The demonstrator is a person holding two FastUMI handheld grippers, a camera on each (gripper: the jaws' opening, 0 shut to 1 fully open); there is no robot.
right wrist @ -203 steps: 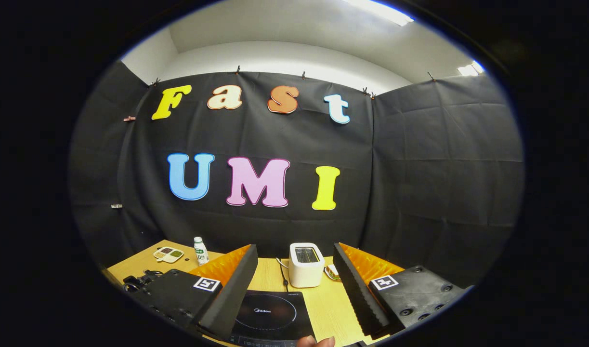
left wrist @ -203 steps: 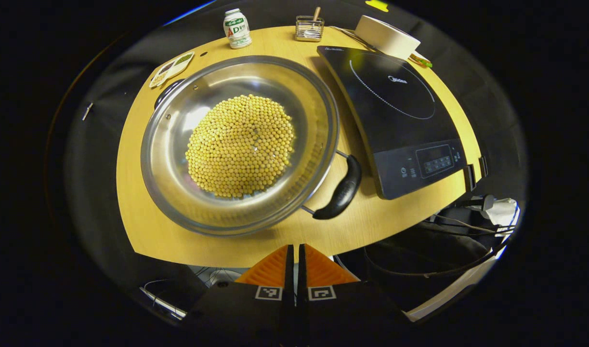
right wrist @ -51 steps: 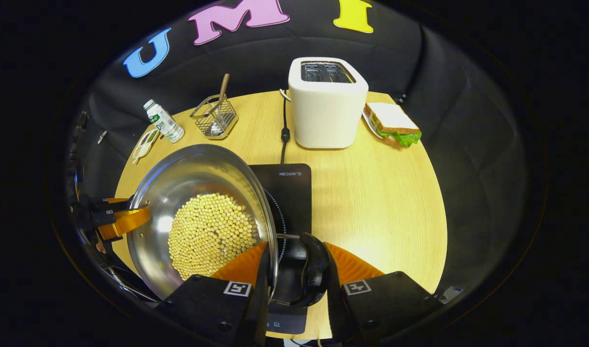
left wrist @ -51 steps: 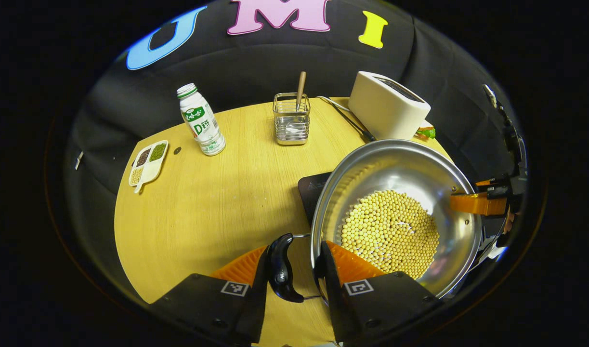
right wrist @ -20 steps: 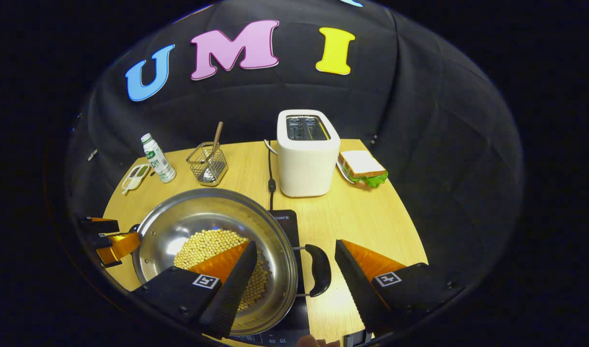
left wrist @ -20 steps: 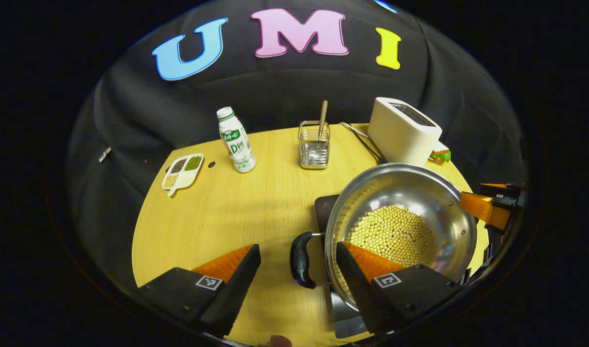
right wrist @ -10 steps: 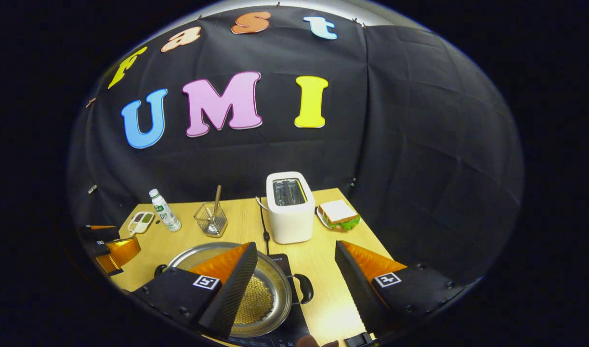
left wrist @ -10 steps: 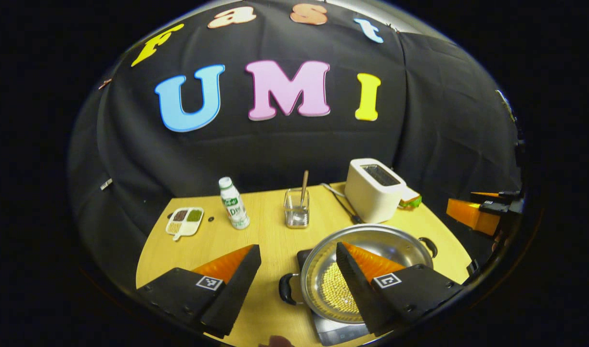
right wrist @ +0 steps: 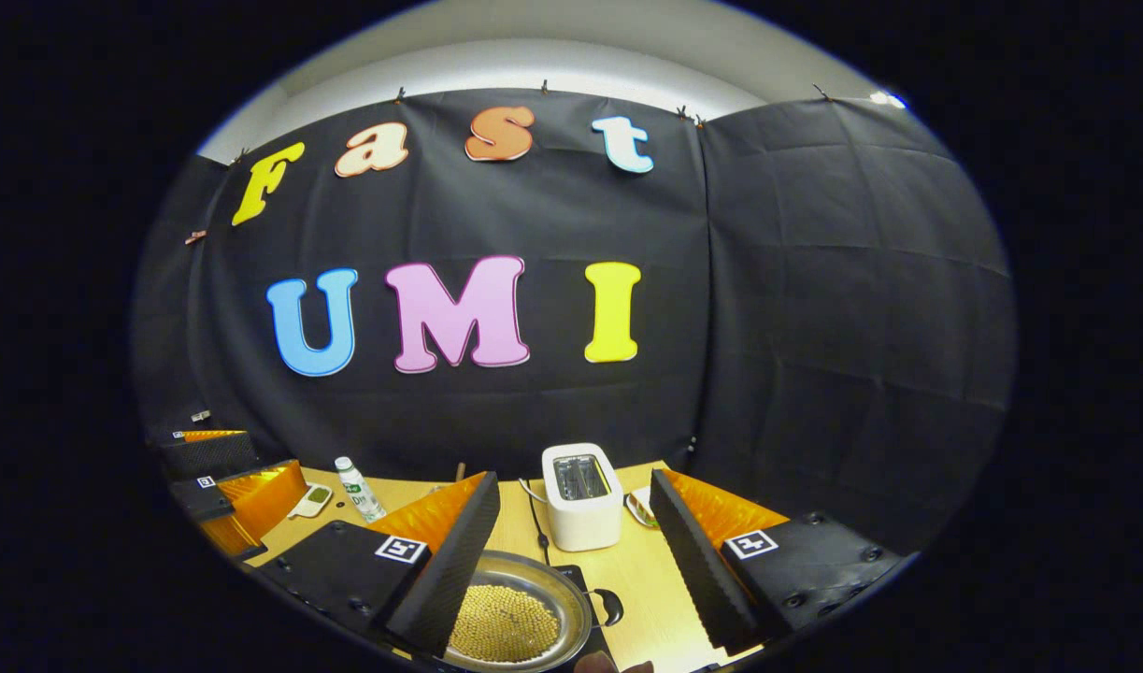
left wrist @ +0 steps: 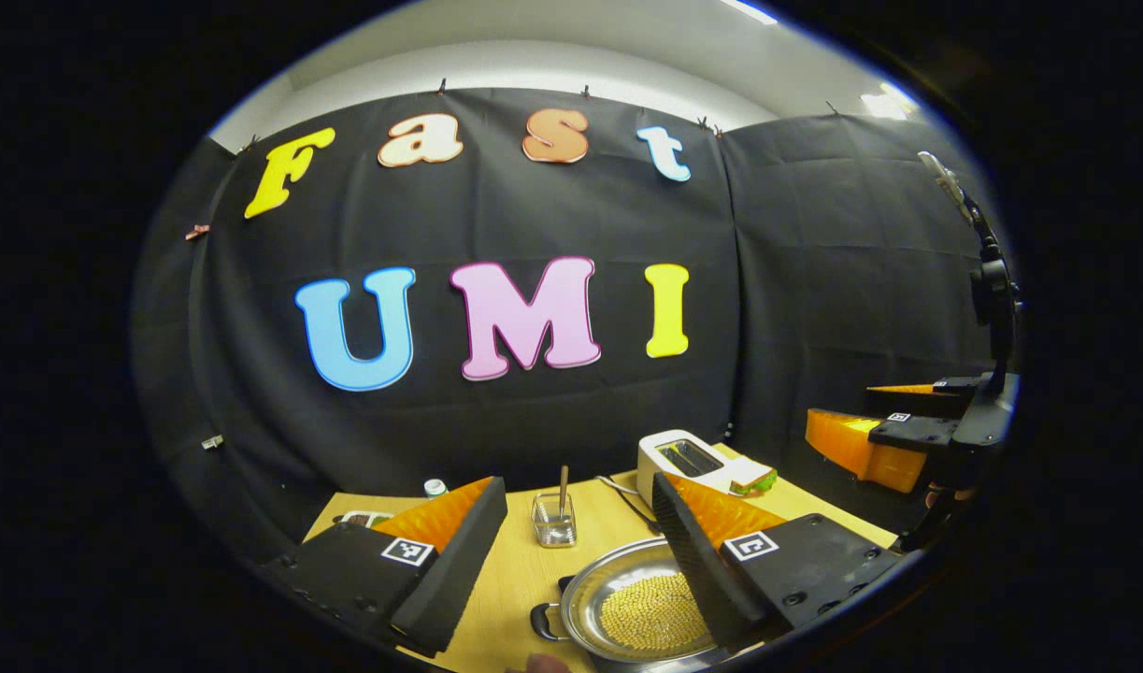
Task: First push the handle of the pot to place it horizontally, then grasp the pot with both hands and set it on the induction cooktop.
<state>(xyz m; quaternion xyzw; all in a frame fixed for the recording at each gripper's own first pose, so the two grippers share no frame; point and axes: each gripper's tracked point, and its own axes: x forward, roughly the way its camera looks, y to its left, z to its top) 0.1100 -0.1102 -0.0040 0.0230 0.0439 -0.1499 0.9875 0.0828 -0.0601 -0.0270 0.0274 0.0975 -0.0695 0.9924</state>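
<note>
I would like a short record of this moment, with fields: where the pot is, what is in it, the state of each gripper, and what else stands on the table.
pot: steel pot resting on the black induction cooktop
contents: yellow beans
pot handles: one black handle on the right side, one on the left
left gripper: open, raised above the pot, holding nothing
right gripper: open, raised, holding nothing
table: white toaster, sandwich, wire holder with a utensil, drink bottle, small divided dish

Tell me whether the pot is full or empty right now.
Partly full. The pot holds a layer of small yellow beans across its bottom, with bare steel wall showing above them; the left gripper view shows the same.
</note>
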